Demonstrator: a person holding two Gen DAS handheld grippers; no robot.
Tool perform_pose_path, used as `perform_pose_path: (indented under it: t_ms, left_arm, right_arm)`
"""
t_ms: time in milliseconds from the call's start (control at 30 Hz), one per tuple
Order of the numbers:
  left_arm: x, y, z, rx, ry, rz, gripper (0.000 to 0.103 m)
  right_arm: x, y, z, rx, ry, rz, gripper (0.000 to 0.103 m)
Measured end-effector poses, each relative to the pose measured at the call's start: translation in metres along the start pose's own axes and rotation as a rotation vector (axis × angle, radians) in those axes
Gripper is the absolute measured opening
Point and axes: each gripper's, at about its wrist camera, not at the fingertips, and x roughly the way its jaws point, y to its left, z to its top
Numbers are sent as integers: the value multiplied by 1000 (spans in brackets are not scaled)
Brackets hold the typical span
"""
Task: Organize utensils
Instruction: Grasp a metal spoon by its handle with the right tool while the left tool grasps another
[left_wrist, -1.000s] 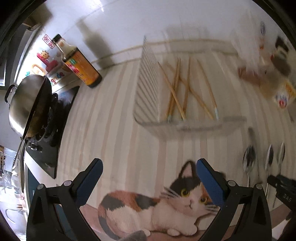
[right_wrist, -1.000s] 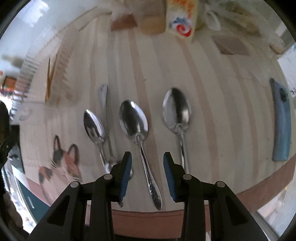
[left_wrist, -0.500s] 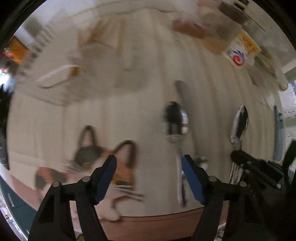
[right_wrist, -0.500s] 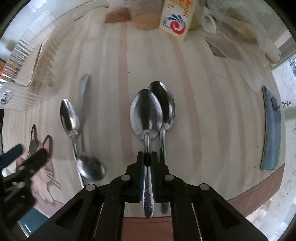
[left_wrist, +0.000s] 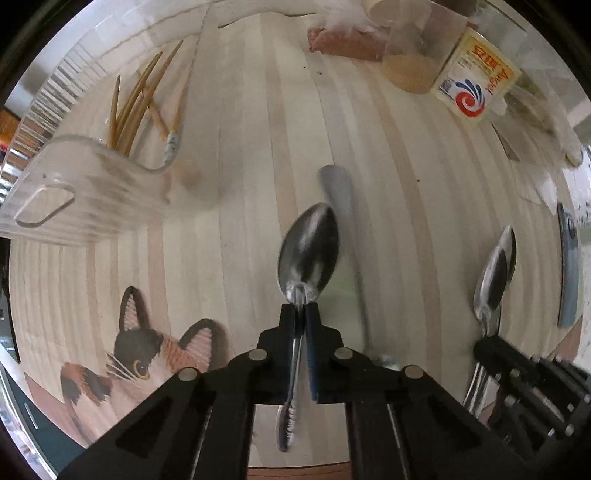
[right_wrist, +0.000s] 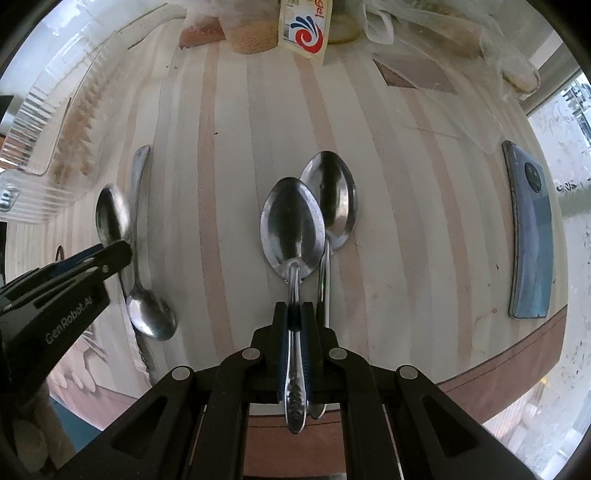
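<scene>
- Left claw (left_wrist: 301, 314) is gripping a spoon (left_wrist: 308, 247) by its neck, above the table (left_wrist: 258, 147).
- Right claw (right_wrist: 294, 314) is pinching another spoon (right_wrist: 291, 225) likewise.
- Advised: keeping both level while carrying toward the clear tray (left_wrist: 74, 199).

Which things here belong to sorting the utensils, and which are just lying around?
Part of the job: four spoons, one in the left gripper, one in the right gripper, two on the table; chopsticks in the clear tray.

Lying about: phone, labelled box, cat mat.
</scene>
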Motion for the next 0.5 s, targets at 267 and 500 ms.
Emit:
perform_pose_path:
  t_ms: [267,500]
  left_arm:
    - [-2,52,-31,-58,38,21,4]
    - [-5,85,-53,-83,67,24,4]
  right_arm:
    - [0,7,2,37,13,53,7]
    - [3,35,-19,-9,52,93,7]
